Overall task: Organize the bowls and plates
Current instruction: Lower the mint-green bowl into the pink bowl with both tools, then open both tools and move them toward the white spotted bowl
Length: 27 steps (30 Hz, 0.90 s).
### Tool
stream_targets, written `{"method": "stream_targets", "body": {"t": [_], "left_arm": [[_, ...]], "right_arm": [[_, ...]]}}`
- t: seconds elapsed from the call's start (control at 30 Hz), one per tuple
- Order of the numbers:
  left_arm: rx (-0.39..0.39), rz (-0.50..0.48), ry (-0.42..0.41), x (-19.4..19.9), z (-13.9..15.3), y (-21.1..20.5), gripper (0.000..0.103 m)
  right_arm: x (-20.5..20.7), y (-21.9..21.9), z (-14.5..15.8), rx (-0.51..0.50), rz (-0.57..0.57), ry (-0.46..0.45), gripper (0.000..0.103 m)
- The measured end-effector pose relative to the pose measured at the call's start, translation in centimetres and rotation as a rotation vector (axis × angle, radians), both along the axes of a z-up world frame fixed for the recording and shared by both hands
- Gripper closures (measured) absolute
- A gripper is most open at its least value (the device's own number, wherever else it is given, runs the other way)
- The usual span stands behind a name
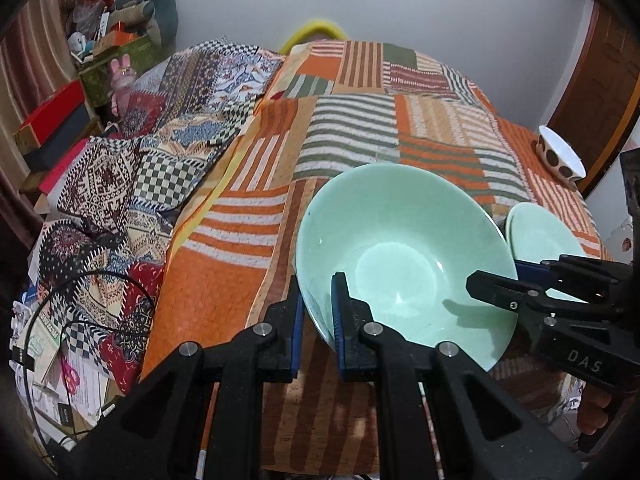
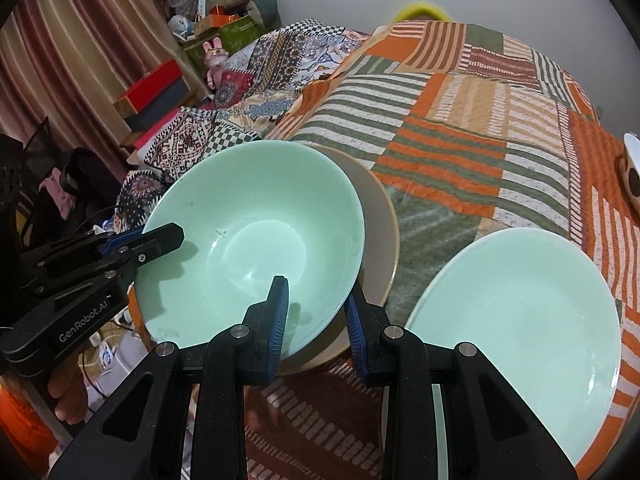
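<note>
— Where's the big green bowl (image 1: 404, 252) just now?

— Held up between the two of them, tilted, above the striped patchwork cloth (image 1: 352, 128) that covers the tabletop. The left claw (image 1: 318, 312) is clamped on the near rim, one blue pad inside the bowl and the other outside it. The right claw (image 2: 318, 312) is clamped on the opposite rim in the same way, one finger (image 2: 280, 308) in the bowl, its partner out.

— Anything under it?

— From the right side I can see a beige bowl (image 2: 380, 232) directly behind and below the green one; the green bowl overlaps it, though I can't tell whether the two are touching or whether there's a gap.

— And the other dishes?

— A pale green plate (image 2: 520, 320) lies flat on the cloth just to the right of the bowls, near the edge of the tabletop. Farther along that side, well apart from the rest, stands a white bowl with brown spots (image 1: 560, 158).

— What about the left of the tabletop?

— A second cloth (image 1: 168, 128), all checks and small patterns, hangs rumpled there. Beyond it, boxes and soft toys (image 1: 132, 12) are piled against the curtain (image 2: 80, 40), and a black cable (image 1: 80, 304) loops over papers down by the left corner.
</note>
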State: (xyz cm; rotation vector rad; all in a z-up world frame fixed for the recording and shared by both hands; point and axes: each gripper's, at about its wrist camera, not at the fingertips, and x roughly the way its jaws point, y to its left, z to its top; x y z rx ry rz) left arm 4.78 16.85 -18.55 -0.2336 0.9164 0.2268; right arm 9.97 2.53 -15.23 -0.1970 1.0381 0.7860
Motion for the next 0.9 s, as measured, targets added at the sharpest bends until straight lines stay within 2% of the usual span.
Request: {"method": "stream_targets", "body": {"t": [0.13,0.3,0.47,0.63,0.8,0.9], "left_arm": [[-0.008,-0.002,0.016,0.4,-0.8,0.2,0.091],[0.041,-0.01,0.012,0.5,-1.1,-0.3,0.09],[0.053,-0.023,0.018,0.5,-1.4,-0.2,0.089],[0.052,-0.025,0.037,0.8,-1.5,0.0,0.086],[0.072,-0.008,0.028,0.8,-0.5,0.3,0.086],[0.063,-0.007,0.001,0.7,1.0,0.4,0.086]], "right_arm": [[0.2,0.3,-0.5,-0.016,0.001,0.002,0.077],[0.3,0.6,-0.4,-0.028,0.005,-0.021,0.077],[0.2,0.7,-0.3,-0.04,0.023,-0.04,0.077],[0.7,0.5,-0.2,-0.029,0.017,-0.019,0.077],[1.6,-0.3,0.2,0.012,0.006,0.034,0.076],[1.7,-0.8,0.8,0.039,0.003,0.019,0.068]]}}
